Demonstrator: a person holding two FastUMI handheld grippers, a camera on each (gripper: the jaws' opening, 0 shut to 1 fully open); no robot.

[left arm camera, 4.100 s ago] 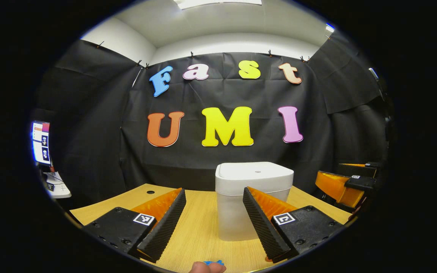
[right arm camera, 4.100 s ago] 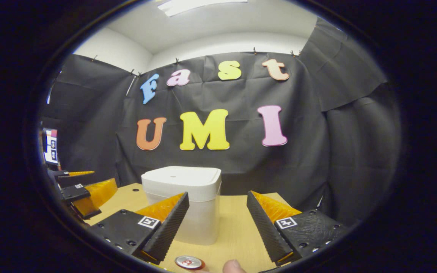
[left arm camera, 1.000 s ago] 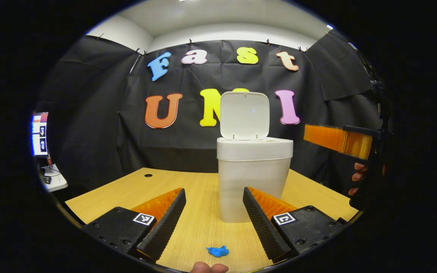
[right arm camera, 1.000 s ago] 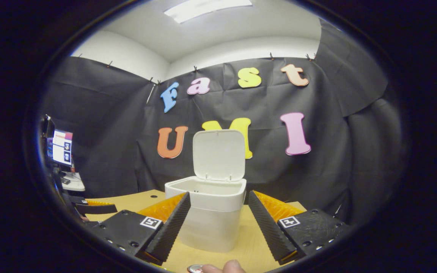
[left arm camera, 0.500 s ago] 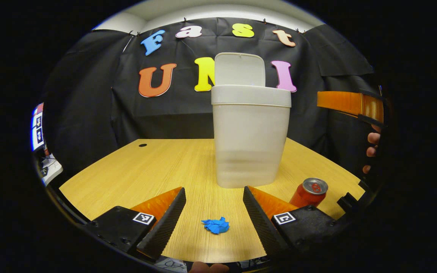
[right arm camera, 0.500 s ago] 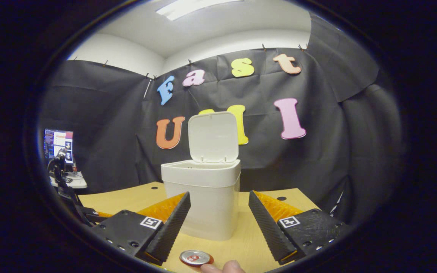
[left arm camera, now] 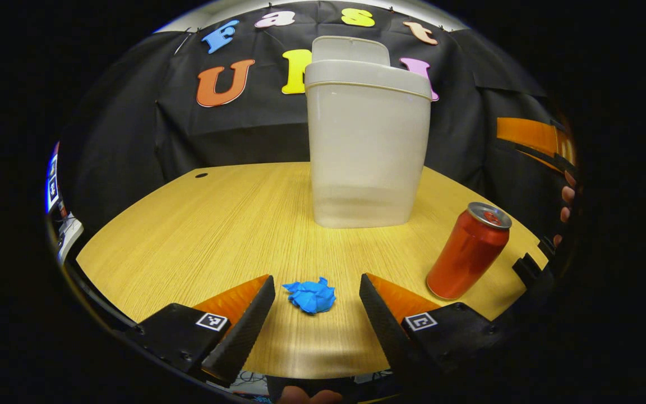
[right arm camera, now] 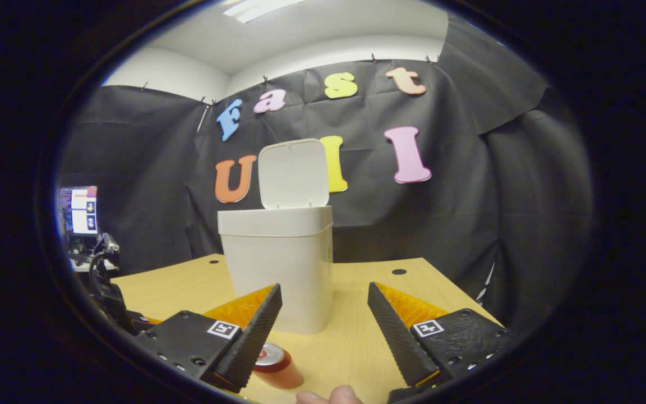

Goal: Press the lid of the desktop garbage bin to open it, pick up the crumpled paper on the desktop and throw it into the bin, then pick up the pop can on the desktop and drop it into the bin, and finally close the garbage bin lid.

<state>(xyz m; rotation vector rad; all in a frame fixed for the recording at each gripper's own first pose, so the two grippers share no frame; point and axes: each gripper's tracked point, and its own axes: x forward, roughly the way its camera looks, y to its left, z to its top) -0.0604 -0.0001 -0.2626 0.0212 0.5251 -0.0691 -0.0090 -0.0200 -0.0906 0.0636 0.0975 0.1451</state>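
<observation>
Your left gripper (left arm camera: 315,292) is spread wide with nothing between its fingers, and the crumpled paper (left arm camera: 311,295) lies on the desktop (left arm camera: 199,230) in the gap, toward the tips and touching neither finger. From the paper, the garbage bin (left arm camera: 367,151) stands at about 12 o'clock with its lid (left arm camera: 351,49) swung up behind the rim, and the pop can (left arm camera: 467,251) stands upright at about 2 o'clock, just beside your right-hand finger. Your right gripper (right arm camera: 324,320) also hangs wide and empty, with the can low at about 7 o'clock from its tips. The lid is open, so the paper pickup looks like the step in hand. The wad is small and light, so if you close too high, or with the tips off the wood, it may squirt forward or skid away. Sweeping the left gripper to the right could nudge the can over and send it rolling.
</observation>
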